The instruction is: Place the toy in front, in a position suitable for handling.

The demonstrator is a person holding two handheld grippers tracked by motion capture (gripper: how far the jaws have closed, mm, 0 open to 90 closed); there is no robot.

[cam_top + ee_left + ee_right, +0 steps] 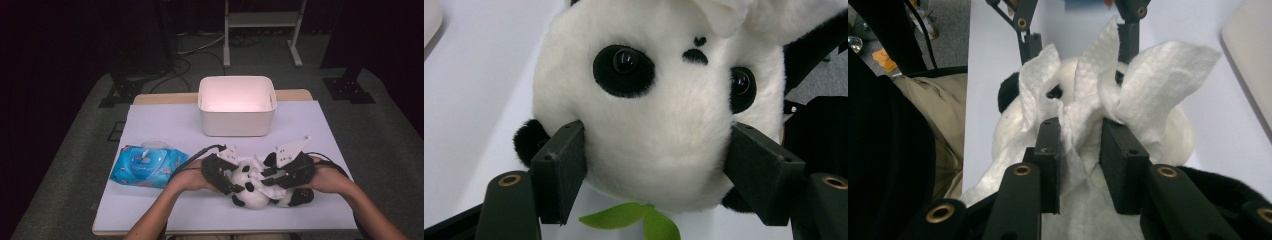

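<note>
So the left hand-held gripper (231,184) has its jaws clamped on either side of the plush panda's (659,130) head, pads pressing into the fur. The panda lies on the white surface (165,125), right between the two grippers. The right hand-held gripper (268,177) sits over the panda's body with a crumpled white wipe (1128,95) between its jaws, which look partly open, no firm pinch. Blue wipes pack (148,165) is off past the left one.

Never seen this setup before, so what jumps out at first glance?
A plush panda lies at the table's near edge, its head squeezed between the left claw pads. The right claw has a crumpled white wipe between its jaws, on the panda. Behind stands a white bin; a blue wipes pack lies left.
</note>
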